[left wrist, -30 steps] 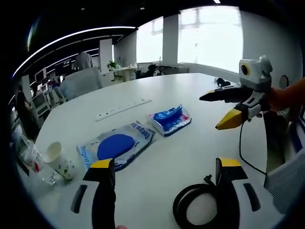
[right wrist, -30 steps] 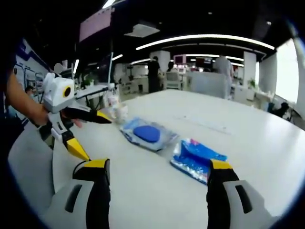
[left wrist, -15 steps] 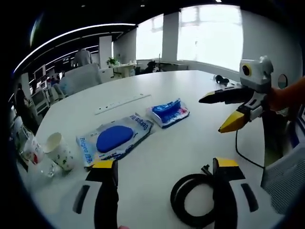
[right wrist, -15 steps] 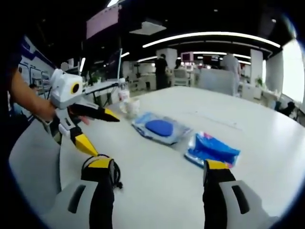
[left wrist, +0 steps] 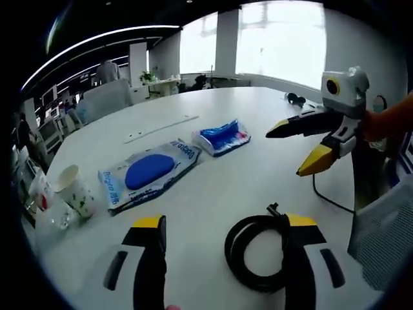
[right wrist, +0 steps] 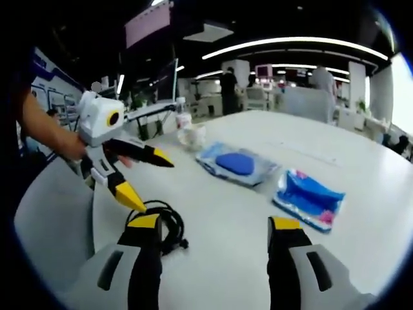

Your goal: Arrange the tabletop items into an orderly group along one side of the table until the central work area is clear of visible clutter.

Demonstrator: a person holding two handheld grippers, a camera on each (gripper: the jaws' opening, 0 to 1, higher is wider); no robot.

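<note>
Together, the two views cover a round white table [left wrist: 213,194]. The left gripper view shows the left gripper [left wrist: 226,229] with jaws spread and nothing between them, a coiled black cable [left wrist: 255,252] lying just beside its right jaw, partly hidden behind it. Beyond lie a clear pouch with a blue oval pad [left wrist: 145,174] and a smaller blue crinkled packet [left wrist: 222,137], close together; a white printed paper cup [left wrist: 74,190] and a clear plastic cup [left wrist: 48,216] stand near the table's edge. The right gripper [left wrist: 303,145] hangs over the table with jaws parted, holding nothing.

Seen from the right gripper view, that gripper's own jaws [right wrist: 213,232] stand apart and empty, and background people and a bottle beside the cups, too small to make out, appear. The cups themselves are blurred there.

Compared with a second ago, the cable shows more fully in the left gripper view, and has come into the right gripper view.
</note>
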